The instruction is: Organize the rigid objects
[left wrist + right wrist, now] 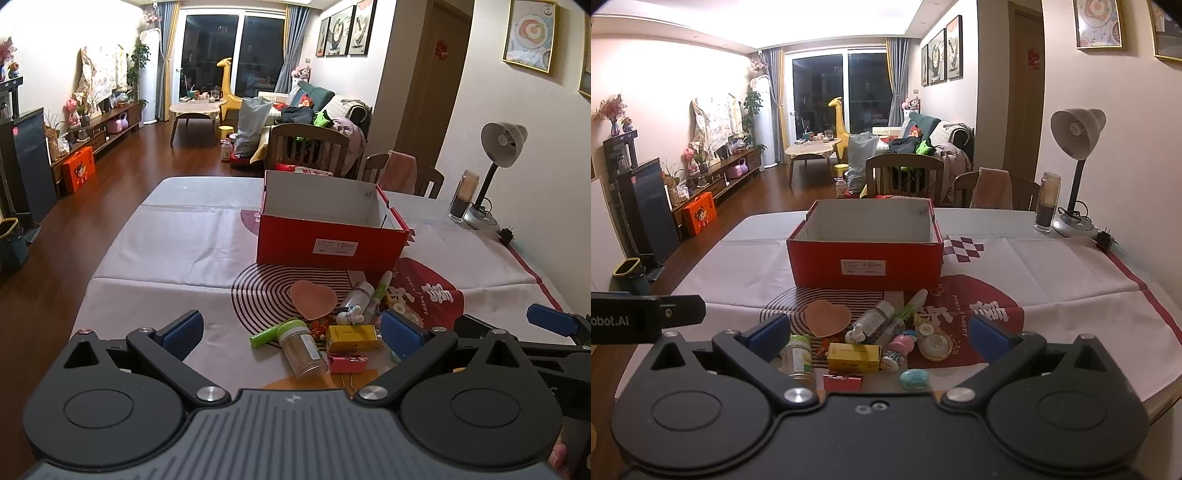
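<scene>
On the cloth-covered surface (1052,266), a tight heap of small rigid things lies just before the open red cardboard box (866,258), which looks empty as far as its inside shows. Both the left hand-held gripper (291,334) and the right hand-held gripper (881,338) hang above the heap with jaws spread wide, holding nothing. Crowding is the likely hazard: a finger closing on the yellow rectangular carton (854,357) could shove the clear jar with the green lid (299,345), lying on its side, and set it rolling toward the near edge. With the two tools close together, they could also knock each other.
</scene>
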A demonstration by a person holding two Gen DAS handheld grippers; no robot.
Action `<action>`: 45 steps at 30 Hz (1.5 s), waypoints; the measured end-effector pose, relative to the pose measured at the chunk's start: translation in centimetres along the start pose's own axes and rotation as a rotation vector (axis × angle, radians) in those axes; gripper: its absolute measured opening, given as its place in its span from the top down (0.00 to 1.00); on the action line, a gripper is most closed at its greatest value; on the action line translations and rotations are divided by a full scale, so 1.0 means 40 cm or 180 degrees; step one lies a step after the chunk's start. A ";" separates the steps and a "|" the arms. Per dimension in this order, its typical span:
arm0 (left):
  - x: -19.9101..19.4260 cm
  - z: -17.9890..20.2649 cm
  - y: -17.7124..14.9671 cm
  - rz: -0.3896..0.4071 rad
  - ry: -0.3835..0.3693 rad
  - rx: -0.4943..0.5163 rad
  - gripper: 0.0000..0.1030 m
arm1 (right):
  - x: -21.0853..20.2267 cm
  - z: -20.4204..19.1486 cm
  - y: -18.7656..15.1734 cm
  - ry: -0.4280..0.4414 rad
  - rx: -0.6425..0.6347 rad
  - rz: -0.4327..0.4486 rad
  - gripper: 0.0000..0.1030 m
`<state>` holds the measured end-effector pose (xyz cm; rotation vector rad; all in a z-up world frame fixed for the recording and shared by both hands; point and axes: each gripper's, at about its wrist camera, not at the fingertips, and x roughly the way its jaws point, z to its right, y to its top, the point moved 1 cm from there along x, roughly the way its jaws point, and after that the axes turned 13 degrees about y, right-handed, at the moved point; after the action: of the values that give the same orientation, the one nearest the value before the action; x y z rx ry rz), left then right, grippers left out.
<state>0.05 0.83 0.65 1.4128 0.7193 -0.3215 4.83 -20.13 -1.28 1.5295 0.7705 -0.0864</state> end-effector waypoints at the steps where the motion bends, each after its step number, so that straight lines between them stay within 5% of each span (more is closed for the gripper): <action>1: 0.001 0.000 0.001 0.0000 -0.0002 -0.0002 0.00 | 0.001 -0.001 0.000 0.0001 -0.0009 0.0005 0.00; 32: 0.049 -0.059 0.014 -0.0026 -0.0129 -0.0059 0.00 | 0.051 -0.038 0.020 -0.0021 -0.0008 -0.0059 0.00; 45: 0.164 -0.097 -0.015 -0.0084 -0.0062 0.0072 0.00 | 0.103 0.117 0.015 -0.0117 0.0066 -0.0170 0.04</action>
<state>3.60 5.83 -3.90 1.4208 0.7208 -0.3647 10.13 -22.66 -3.47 1.5230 0.7834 -0.1621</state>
